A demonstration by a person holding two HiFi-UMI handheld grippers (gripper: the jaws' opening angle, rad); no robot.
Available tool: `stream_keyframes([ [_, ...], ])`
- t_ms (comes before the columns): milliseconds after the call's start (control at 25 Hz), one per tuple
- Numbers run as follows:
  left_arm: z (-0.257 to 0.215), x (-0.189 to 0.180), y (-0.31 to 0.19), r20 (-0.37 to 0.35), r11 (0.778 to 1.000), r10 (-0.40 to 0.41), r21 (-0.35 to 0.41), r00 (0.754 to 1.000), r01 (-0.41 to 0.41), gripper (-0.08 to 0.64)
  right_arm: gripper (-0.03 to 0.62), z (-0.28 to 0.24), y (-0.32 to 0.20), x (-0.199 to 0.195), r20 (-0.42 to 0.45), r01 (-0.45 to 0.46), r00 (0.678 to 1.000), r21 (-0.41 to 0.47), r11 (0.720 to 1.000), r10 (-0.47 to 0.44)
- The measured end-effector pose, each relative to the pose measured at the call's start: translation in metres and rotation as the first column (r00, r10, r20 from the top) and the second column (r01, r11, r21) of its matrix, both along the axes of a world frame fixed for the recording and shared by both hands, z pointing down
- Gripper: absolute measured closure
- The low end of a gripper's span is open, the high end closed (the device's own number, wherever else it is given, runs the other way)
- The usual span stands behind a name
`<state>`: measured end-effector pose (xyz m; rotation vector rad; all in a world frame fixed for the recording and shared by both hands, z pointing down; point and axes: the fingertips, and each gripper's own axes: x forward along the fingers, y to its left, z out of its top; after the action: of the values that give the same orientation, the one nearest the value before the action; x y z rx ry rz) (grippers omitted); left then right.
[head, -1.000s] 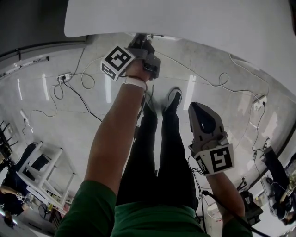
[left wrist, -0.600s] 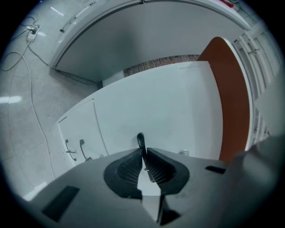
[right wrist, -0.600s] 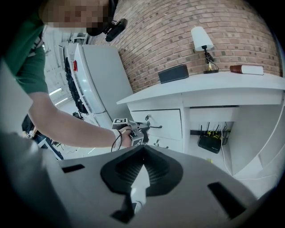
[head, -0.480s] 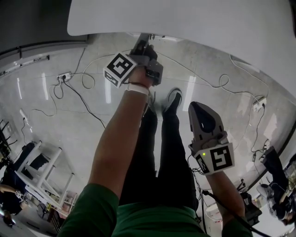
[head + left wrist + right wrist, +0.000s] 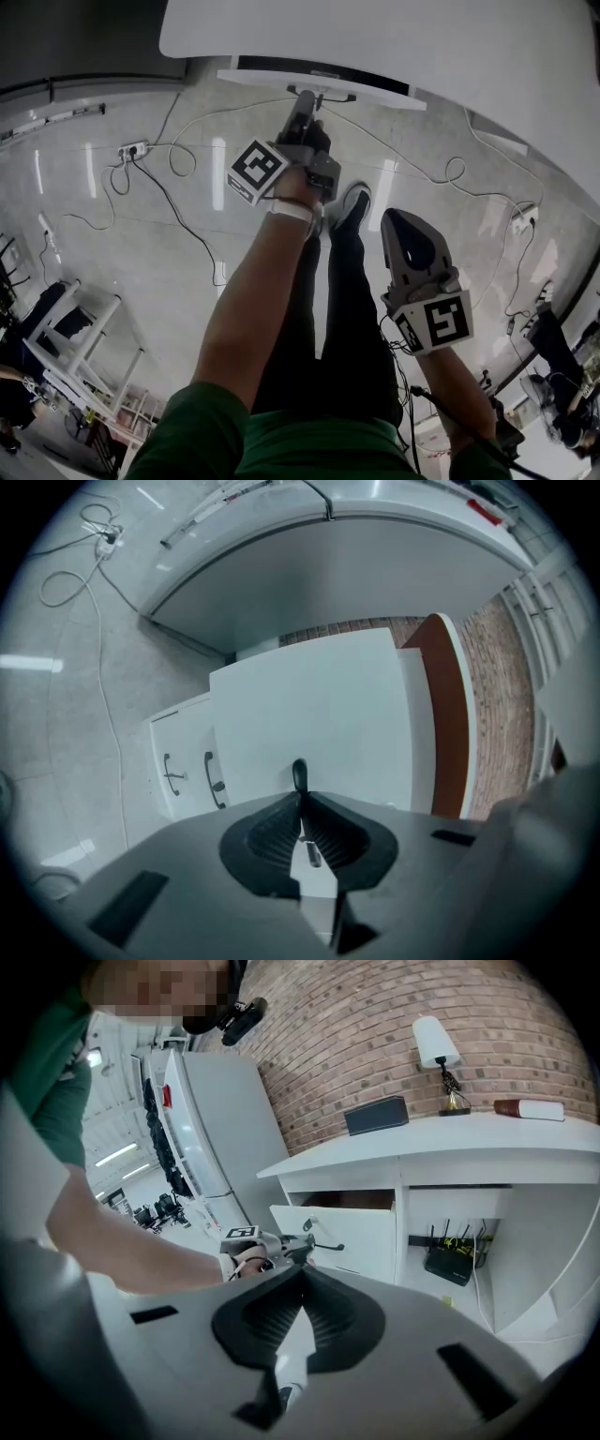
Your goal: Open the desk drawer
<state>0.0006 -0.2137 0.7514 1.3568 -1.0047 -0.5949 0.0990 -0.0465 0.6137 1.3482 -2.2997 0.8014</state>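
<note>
A lamp (image 5: 436, 1046) stands at the far right before a brick wall (image 5: 356, 1026), with a book (image 5: 530, 1108) lying right of it and a dark box (image 5: 376, 1115) left of it. A router (image 5: 448, 1262) sits below them. Cables (image 5: 174, 171) trail over the floor from a power strip (image 5: 132, 150) at the far left.

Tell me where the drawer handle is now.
In the head view the handle sits top centre, on the front of the open drawer, pinched by the left gripper.

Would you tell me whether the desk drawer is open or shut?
Partly open: the drawer stands out from the desk, a dark gap behind its front; the left gripper clamps its handle.
</note>
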Motion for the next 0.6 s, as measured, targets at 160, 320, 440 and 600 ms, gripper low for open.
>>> stream_keyframes([
  [160, 0.001, -0.003, 0.026, -0.012, 1.000, -0.007, -0.020, 1.000, 0.007, 0.535, 0.592, -0.004, 0.005, -0.005, 0.000, 0.018, 1.000, 0.007, 1.000, -0.018],
  [320, 0.002, -0.013, 0.045, 0.000, 1.000, -0.001, -0.023, 1.000, 0.001, 0.535, 0.592, -0.006, 0.009, -0.015, 0.000, 0.034, 0.999, 0.009, 0.999, -0.034],
  [440, 0.003, -0.015, 0.053, 0.014, 1.000, 0.023, -0.022, 1.000, -0.022, 0.535, 0.592, -0.004, 0.013, -0.020, -0.003, 0.045, 0.999, 0.004, 0.999, -0.045],
  [600, 0.004, -0.013, 0.052, 0.023, 0.999, 0.041, -0.017, 0.999, -0.041, 0.534, 0.592, -0.005, 0.012, -0.022, -0.002, 0.053, 0.999, 0.006, 0.999, -0.053],
])
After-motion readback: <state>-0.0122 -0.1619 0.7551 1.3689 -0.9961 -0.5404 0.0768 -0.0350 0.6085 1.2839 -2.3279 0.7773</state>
